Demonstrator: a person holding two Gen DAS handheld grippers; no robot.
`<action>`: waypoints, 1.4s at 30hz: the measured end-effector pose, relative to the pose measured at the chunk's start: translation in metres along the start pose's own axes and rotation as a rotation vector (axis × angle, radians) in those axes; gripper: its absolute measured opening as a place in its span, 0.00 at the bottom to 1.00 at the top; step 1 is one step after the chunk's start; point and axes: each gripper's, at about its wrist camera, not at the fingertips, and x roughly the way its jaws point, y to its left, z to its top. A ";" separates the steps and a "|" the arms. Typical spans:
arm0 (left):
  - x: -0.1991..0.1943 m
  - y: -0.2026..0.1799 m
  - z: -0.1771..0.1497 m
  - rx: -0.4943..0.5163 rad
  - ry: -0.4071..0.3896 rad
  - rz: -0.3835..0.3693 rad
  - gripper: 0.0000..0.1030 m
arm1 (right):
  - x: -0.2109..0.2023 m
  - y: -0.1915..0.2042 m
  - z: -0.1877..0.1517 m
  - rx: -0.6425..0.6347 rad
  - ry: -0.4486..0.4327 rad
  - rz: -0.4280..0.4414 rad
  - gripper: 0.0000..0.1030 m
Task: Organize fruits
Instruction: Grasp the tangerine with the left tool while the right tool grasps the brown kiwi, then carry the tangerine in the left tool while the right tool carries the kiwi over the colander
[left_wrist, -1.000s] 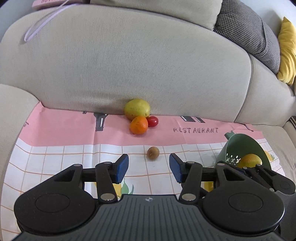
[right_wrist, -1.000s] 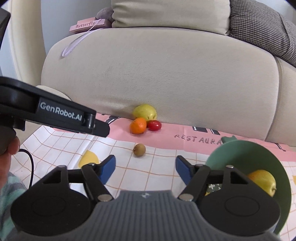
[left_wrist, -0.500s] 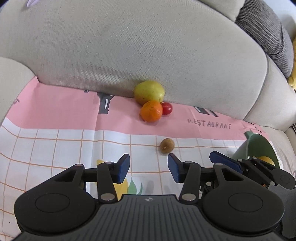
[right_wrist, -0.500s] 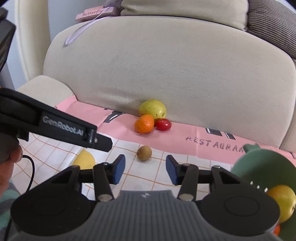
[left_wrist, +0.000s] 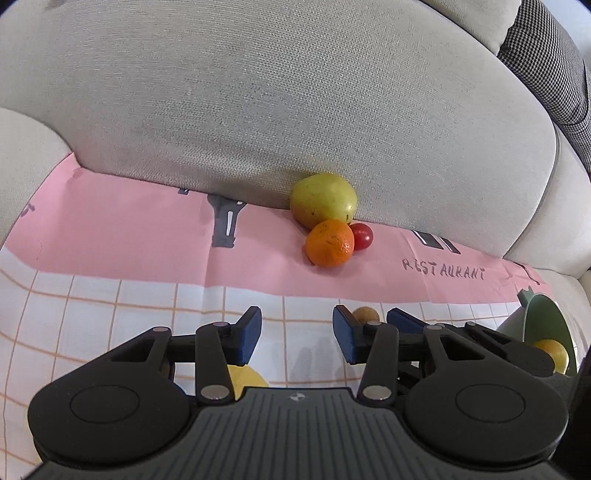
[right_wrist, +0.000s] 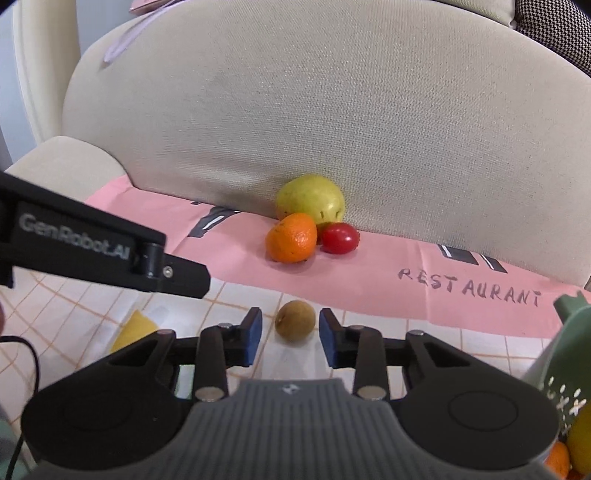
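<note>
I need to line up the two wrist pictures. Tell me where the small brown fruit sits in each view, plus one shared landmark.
Left wrist: small brown fruit low and right of centre, partly hidden behind the right-hand blue pad.
Right wrist: low centre, between the open right claw pads.
Shared landmark: the orange beside the red tomato.

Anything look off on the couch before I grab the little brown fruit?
Only the green colander: it is tipped on its side at the mat's right edge, fruit inside. The small brown fruit sits between the open fingers of the right gripper, untouched. No spills or damage visible.
</note>
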 end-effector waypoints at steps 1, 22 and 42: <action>0.002 0.000 0.002 0.005 0.003 -0.001 0.51 | 0.003 -0.001 0.001 0.003 0.004 0.001 0.30; 0.065 -0.028 0.038 0.108 0.007 -0.024 0.62 | 0.008 -0.038 0.008 0.130 -0.021 -0.097 0.23; 0.080 -0.029 0.038 0.077 0.003 -0.005 0.47 | -0.014 -0.037 0.005 0.141 -0.038 -0.042 0.23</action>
